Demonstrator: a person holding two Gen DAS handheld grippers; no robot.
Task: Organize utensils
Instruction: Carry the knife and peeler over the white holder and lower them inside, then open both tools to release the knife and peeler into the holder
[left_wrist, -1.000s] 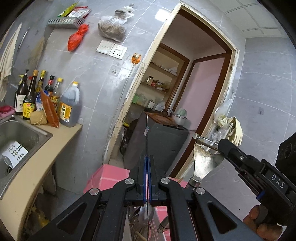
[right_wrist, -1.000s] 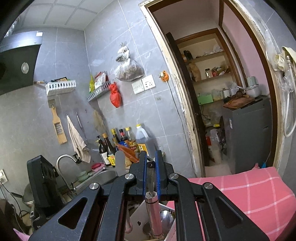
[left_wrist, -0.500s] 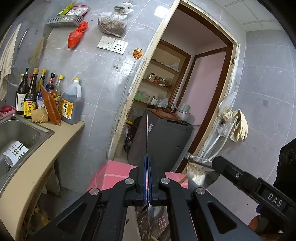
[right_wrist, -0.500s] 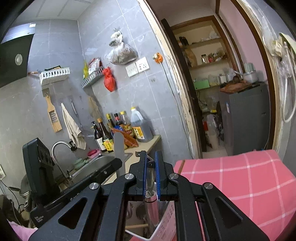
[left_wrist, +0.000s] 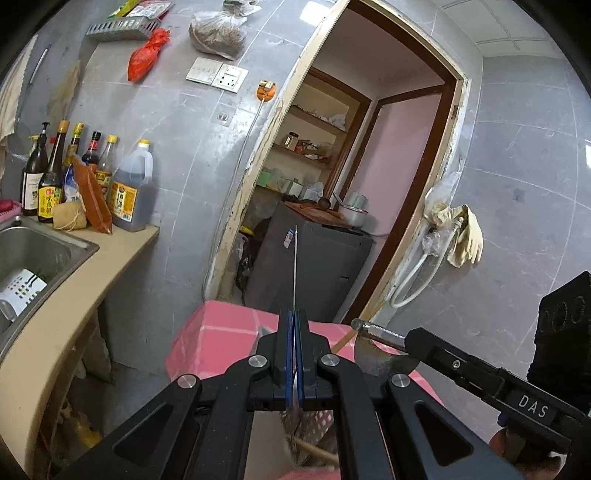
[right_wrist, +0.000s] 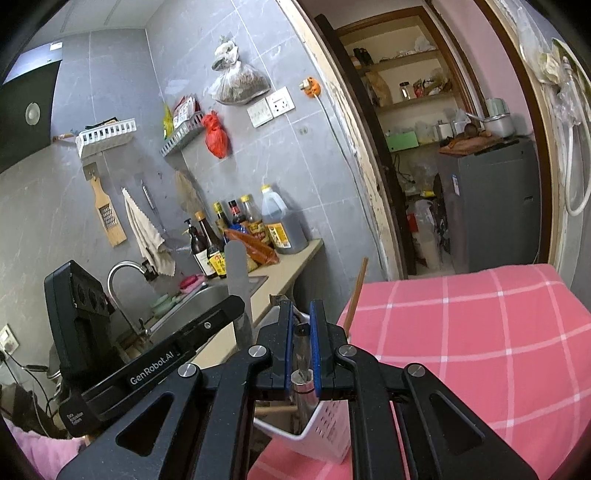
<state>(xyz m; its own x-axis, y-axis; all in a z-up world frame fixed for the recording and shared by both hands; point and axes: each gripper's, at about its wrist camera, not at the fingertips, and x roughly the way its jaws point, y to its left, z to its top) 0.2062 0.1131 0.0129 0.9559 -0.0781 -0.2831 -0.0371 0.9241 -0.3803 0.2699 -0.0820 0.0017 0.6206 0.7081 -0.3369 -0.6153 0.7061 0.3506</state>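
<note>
Both claws sank; only right view shows white basket (right_wrist: 325, 432).

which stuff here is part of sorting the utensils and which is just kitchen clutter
In the job:
- left claw, shut on a thin flat blade
- right claw, shut on a metal-handled utensil
- white slotted holder
- wooden stick

Just lying about:
- sauce bottles
- sink
- rubber gloves
- red bag

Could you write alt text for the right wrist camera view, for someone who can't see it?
A black claw grips a metal-handled utensil above a white perforated utensil basket on a pink checked cloth. To its left, a second claw holds a flat metal blade upright. Behind are a sink, sauce bottles and an open doorway.
</note>
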